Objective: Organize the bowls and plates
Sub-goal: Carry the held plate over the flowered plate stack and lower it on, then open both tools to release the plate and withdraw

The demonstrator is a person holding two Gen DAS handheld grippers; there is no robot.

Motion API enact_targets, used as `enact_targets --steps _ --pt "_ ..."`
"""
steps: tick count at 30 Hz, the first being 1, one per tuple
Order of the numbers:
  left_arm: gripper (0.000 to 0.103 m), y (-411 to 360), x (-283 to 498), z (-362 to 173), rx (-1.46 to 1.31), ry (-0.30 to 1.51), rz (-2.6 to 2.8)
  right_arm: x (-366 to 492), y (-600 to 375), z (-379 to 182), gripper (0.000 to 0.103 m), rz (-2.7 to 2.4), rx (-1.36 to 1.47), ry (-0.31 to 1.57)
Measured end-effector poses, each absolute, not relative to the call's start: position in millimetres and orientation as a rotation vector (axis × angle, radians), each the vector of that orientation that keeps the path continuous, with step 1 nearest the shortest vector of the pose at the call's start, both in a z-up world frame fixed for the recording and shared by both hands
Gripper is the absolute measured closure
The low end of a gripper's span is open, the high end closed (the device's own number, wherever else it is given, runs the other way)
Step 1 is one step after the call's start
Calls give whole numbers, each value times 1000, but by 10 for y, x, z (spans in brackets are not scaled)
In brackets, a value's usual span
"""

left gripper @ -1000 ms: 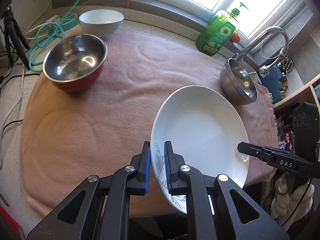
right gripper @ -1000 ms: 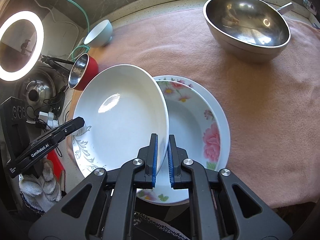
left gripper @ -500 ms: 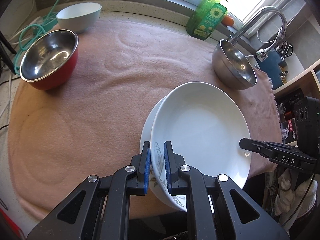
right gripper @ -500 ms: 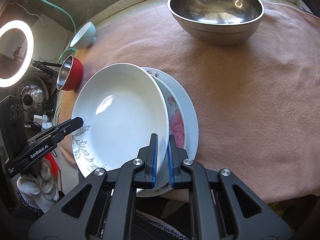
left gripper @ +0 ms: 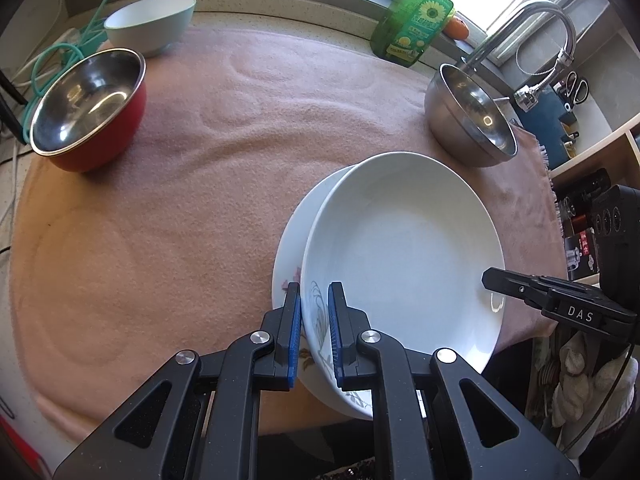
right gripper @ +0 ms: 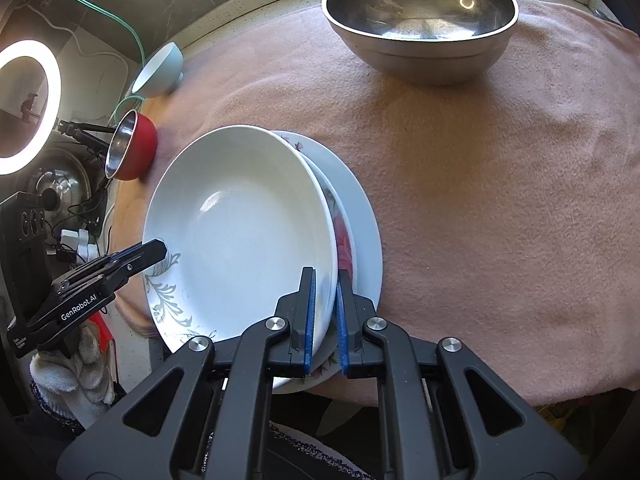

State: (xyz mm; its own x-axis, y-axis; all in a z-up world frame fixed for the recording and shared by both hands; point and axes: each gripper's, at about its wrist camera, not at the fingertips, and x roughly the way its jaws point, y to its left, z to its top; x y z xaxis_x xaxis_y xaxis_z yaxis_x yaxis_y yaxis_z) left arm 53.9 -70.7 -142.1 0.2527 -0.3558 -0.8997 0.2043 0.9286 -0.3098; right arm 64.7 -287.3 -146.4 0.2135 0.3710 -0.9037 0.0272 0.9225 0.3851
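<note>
A white deep plate (left gripper: 404,248) with a grey leaf pattern is held at both sides of its rim. My left gripper (left gripper: 314,300) is shut on its left rim, and my right gripper (right gripper: 325,284) is shut on its right rim. The white plate (right gripper: 240,232) sits almost squarely over a flowered plate (right gripper: 362,220) that lies on the pink cloth; whether they touch I cannot tell. Only a crescent of the flowered plate (left gripper: 290,248) shows at the edge. The other gripper appears in each wrist view, clamped on the far rim.
On the pink cloth (left gripper: 180,184) stand a red bowl with a steel inside (left gripper: 86,116), a pale bowl (left gripper: 150,24) behind it and a large steel bowl (left gripper: 472,116) at the back right. A green soap bottle (left gripper: 416,16) and tap (left gripper: 532,28) stand behind. The cloth's front edge is close.
Both grippers carried the white plate to the right and down, over the flowered plate, which is now nearly covered. The grip on both rims is unchanged.
</note>
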Motion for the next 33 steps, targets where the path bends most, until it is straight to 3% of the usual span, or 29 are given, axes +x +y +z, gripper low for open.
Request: enact_targets --steps 5,12,23,27,33 --pt "92 -720 549 -1423 -134 1262 -385 640 -2854 -1460 91 241 347 1342" --pt "92 -715 544 -1420 -130 1257 -390 615 -2809 -1406 81 235 317 1329" --pt "92 -705 526 -1409 -137 1254 -396 594 -2745 -1375 79 214 226 1320" --pt "92 -715 512 -1394 -130 1248 -395 590 -2721 -1373 69 216 199 1325" --pt "92 -699 511 -1389 -135 1246 -390 585 -2711 -1368 69 221 175 1328"
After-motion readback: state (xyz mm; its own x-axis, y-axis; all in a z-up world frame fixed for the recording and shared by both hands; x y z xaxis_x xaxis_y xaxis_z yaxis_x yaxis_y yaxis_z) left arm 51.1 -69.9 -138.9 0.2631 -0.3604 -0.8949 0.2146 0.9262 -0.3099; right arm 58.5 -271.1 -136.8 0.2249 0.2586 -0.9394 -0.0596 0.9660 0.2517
